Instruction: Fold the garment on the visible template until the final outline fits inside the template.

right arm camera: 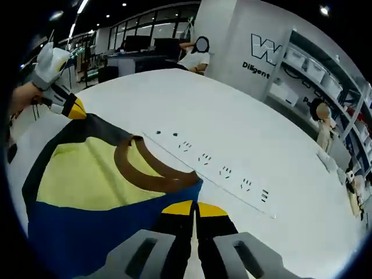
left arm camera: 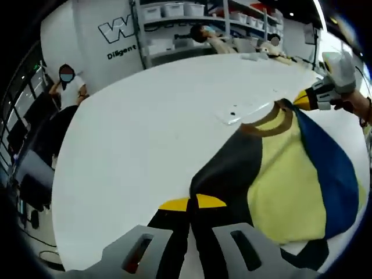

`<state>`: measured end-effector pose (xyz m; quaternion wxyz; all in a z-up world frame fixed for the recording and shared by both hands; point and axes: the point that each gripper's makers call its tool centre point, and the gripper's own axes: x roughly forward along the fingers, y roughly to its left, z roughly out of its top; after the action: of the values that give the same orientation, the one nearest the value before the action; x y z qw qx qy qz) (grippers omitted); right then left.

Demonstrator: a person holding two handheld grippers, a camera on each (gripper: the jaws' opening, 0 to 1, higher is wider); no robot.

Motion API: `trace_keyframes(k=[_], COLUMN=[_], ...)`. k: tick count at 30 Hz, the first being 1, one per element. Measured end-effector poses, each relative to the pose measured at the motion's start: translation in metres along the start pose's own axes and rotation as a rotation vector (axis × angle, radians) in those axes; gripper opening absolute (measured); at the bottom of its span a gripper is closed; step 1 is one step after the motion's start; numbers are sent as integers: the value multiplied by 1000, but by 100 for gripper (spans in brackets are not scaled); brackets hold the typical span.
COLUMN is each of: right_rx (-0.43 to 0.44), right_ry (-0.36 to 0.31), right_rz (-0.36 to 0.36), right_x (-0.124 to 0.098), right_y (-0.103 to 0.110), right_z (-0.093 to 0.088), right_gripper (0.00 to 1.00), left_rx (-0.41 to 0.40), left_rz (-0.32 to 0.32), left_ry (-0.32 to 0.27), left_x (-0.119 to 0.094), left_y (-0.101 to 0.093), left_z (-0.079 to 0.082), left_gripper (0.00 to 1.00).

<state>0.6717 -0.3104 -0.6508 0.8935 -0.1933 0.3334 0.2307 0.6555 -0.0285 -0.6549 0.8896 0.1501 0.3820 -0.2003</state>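
Left gripper view: garment (left arm camera: 290,174) in yellow, black and blue with a brown neckband, spread over the white surface (left arm camera: 151,128), black part running down into the yellow-tipped jaws of the left gripper (left arm camera: 192,203), pinched shut on the cloth. Far corner near the neckband pinched by the right gripper (left arm camera: 302,100), entering from the right with a hand behind it. Clear flat template (left arm camera: 244,110) lying on the surface just beyond the neckband, partly under the cloth.

Right gripper view: same garment (right arm camera: 87,174), blue part and brown neckband meeting right at the jaws of the right gripper (right arm camera: 193,208), closed on the edge. Left gripper (right arm camera: 72,109) at the upper left, gripping the black edge. Template (right arm camera: 232,174) as a long clear strip with small dark marks, just beyond the neckband.

Further out: shelving with storage boxes (left arm camera: 174,11), white wall with dark lettering (right arm camera: 264,55), seated person at a desk (right arm camera: 195,55), another person standing beside the surface (left arm camera: 68,84).
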Motion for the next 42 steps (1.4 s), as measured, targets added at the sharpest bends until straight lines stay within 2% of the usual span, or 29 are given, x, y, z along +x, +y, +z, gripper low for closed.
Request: trace_keyframes(k=[3, 9, 11, 12, 13, 14, 15, 16, 18, 19, 21, 23, 26, 30, 32, 36, 39, 42], right_rx=[23, 46, 78, 102, 128, 204, 223, 225, 254, 289, 373, 355, 333, 292, 248, 167, 139, 110], right_ry=[3, 16, 17, 15, 5, -49, -69, -74, -85, -123, -163, -158, -155, -171, -155, -126, -117, -95], right_rz=[3, -9, -15, -21, -19, -21, -11, -6, -16, 8, 30, 48, 82, 131, 176, 243, 279, 327], right_x=[6, 12, 13, 13, 12, 9, 7, 1, -7, -14, -24, -32, -41, -57, -66, -82, -94, -104], right_y=[2, 3, 5, 6, 7, 7, 9, 9, 9, 15, 24, 33, 49, 74, 90, 119, 136, 153], right_z=[-4, -11, -13, -13, -12, -4, 0, 1, 4, 11, 21, 24, 28, 32, 28, 15, 9, 0], right_gripper=[0, 0, 0, 0, 0, 0, 0, 1, 16, 23, 36, 48, 59, 72, 78, 87, 92, 98], left_rx=[42, 5, -7, -17, -43, -58, -62, -79, -94, -104, -105, -123, -121, -133, -128, -95, -88, -79], left_rz=[20, 36, 48, 59, 86, 89, 77, 77, 58, 54, 54, 41, 40, 30, 17, 8, -16, -25], left_ry=[20, 29, 22, 16, 18, 1, -24, -49, -59, -70, -93, -93, -118, -117, -109, -130, -152, -179], left_x=[6, 9, 8, 8, 3, -2, -8, -11, -21, -25, -30, -35, -47, -61, -69, -85, -96, -104], left_y=[2, 4, 5, 7, 10, 9, 6, 5, 0, -2, -5, -12, -19, -29, -37, -49, -62, -72], left_z=[-5, -10, -10, -9, -9, -5, 0, 4, 7, 10, 13, 12, 15, 11, 8, 8, 7, 7], left_gripper=[3, 5, 8, 11, 18, 26, 36, 40, 41, 42, 49, 56, 62, 76, 78, 88, 96, 99])
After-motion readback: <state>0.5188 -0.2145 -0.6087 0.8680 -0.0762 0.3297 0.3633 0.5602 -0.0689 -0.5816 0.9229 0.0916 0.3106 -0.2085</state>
